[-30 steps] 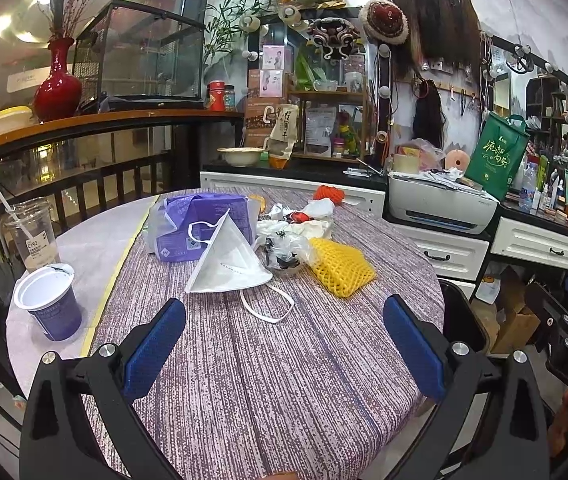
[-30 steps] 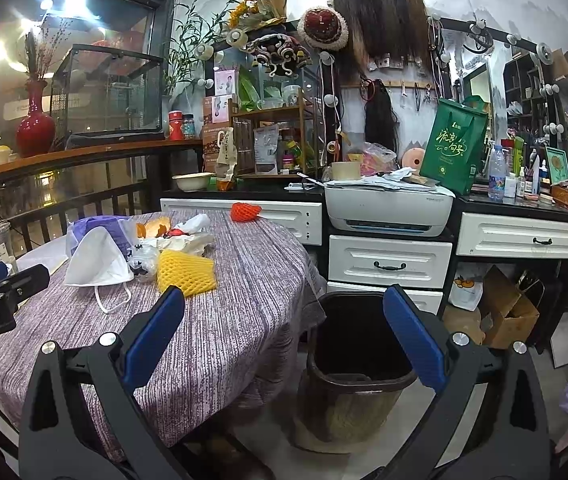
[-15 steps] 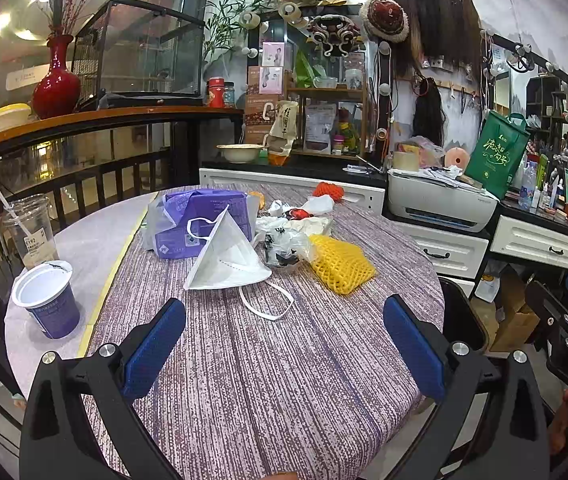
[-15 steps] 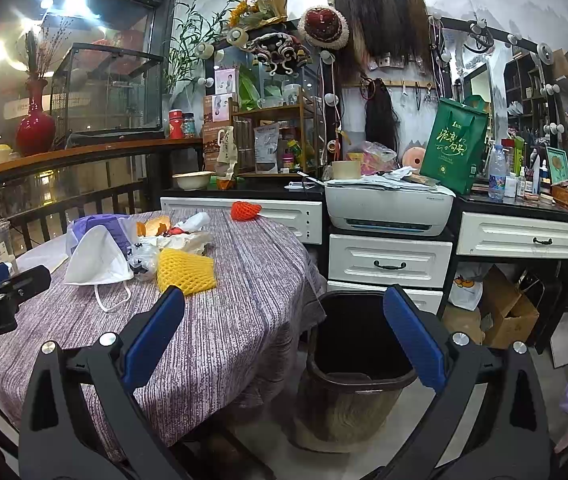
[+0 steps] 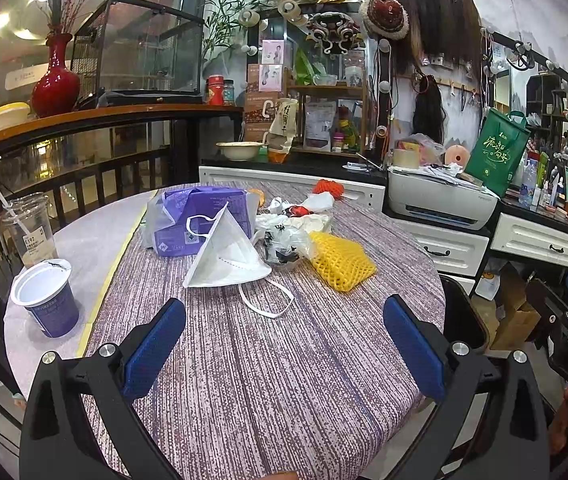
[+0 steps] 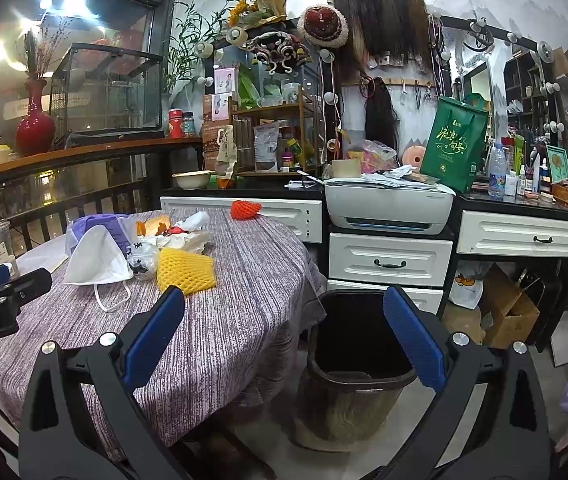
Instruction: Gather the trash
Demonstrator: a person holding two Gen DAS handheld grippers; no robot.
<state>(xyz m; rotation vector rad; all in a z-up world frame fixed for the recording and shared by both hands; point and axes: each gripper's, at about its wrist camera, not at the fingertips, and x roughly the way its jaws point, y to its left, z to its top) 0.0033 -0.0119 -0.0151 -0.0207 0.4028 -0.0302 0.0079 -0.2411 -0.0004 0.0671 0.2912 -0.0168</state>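
Both the left gripper [image 5: 284, 344] and right gripper [image 6: 284, 340] hold jaws wide apart, empty; the mask [image 5: 225, 254] lies nearest on the worktop [image 5: 284, 380], so the left should pinch its folded body, not the loop, then carry it to the bin [image 6: 358, 364]

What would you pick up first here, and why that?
Probably ease the left gripper forward to the white face mask: both grippers are open and empty, the mask lies nearest on the table, and the bin stands beside it.
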